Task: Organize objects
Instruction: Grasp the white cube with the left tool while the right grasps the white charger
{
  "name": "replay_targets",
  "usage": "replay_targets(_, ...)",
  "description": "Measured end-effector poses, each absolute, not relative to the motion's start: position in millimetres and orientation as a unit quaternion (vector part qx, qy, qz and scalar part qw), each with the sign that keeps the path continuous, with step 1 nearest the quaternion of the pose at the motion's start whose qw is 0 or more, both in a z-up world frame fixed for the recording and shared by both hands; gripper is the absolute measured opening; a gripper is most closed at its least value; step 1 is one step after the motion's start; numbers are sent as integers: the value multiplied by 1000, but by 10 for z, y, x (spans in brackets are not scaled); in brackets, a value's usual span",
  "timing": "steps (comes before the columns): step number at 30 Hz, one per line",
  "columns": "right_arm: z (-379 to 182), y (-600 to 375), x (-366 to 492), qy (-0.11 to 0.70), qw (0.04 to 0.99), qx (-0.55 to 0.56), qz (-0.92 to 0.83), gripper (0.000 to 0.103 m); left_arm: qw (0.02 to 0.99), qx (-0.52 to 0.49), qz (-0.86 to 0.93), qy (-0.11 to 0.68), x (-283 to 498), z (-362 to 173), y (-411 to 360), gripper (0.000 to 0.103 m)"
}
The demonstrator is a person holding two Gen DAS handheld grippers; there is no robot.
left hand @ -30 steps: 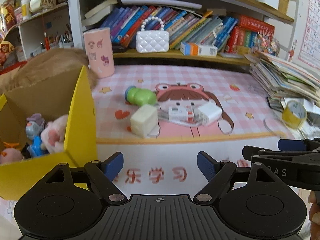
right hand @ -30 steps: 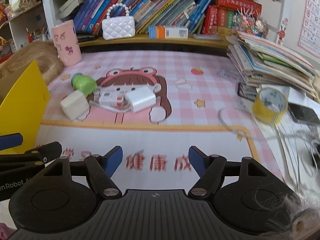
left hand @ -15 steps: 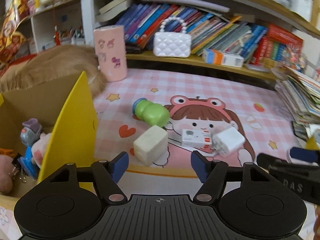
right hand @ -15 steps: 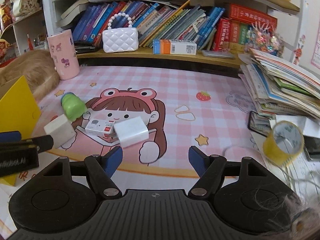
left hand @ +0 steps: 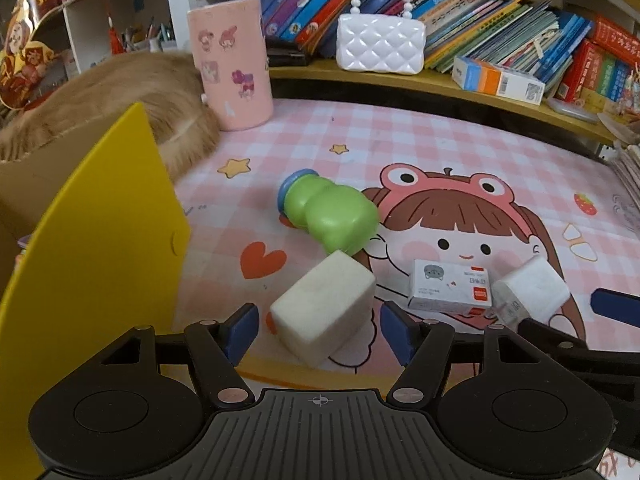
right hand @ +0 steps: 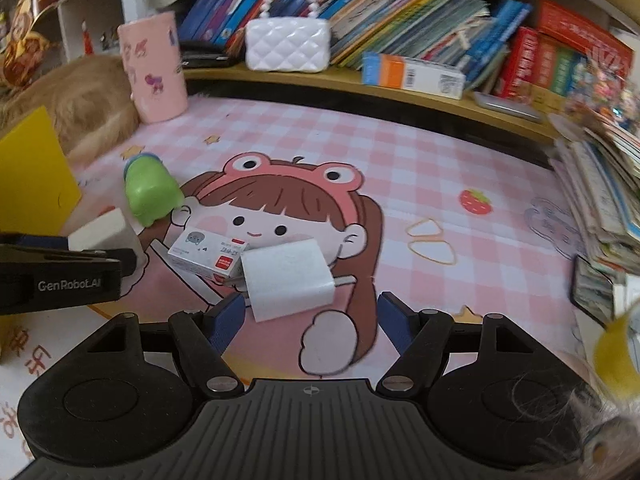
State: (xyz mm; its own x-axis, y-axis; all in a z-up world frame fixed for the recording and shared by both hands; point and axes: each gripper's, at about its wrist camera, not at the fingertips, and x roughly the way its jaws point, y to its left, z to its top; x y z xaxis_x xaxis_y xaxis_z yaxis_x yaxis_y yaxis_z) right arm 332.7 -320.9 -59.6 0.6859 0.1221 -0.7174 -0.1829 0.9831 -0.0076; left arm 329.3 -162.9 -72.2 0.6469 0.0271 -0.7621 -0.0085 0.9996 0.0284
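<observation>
On the pink cartoon mat (left hand: 440, 152) lie a cream block (left hand: 324, 312), a green toy bottle (left hand: 328, 212), a small white box with a red label (left hand: 450, 288) and a white square adapter (left hand: 532, 290). My left gripper (left hand: 318, 332) is open and low over the mat. The cream block sits between its blue pads with a narrow gap on each side. My right gripper (right hand: 310, 320) is open, and the white adapter (right hand: 288, 280) lies just ahead of its left finger. The labelled box (right hand: 208, 254) touches the adapter. The left gripper's finger covers part of the cream block (right hand: 100, 232).
A yellow cardboard box (left hand: 100, 240) stands open at the left, close to the left gripper. Behind it are orange fur (left hand: 120, 92) and a pink cup (left hand: 230, 64). A white quilted purse (left hand: 380, 46) sits on the bookshelf. Stacked books (right hand: 600, 184), a phone (right hand: 592, 292) and yellow tape (right hand: 616, 348) crowd the right.
Both grippers have moved forward and down toward the items on the mat. The left jaws have narrowed and now flank the cream block. The right jaws kept their width.
</observation>
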Motion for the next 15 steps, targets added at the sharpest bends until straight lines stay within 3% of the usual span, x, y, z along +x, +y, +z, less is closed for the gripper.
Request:
replay_targets(1, -613, -3190, 3353, 388, 916, -44, 88, 71, 906, 9, 9, 422, 3319, -744, -1631, 66)
replay_targets(3, -641, -3152, 3395, 389, 915, -51, 97, 71, 905, 4, 7, 426, 3356, -784, -1621, 52)
replay_targets(11, -742, -3055, 3519, 394, 909, -73, 118, 74, 906, -16, -3, 422, 3292, -739, -1543, 33)
replay_targets(14, -732, -3059, 3527, 391, 908, -67, 134, 60, 907, -29, -1, 420, 3233, -683, -1490, 31)
replay_targets(15, -724, -3058, 3522, 388, 910, -69, 130, 48, 907, -34, -1, 419, 3213, -661, -1472, 31)
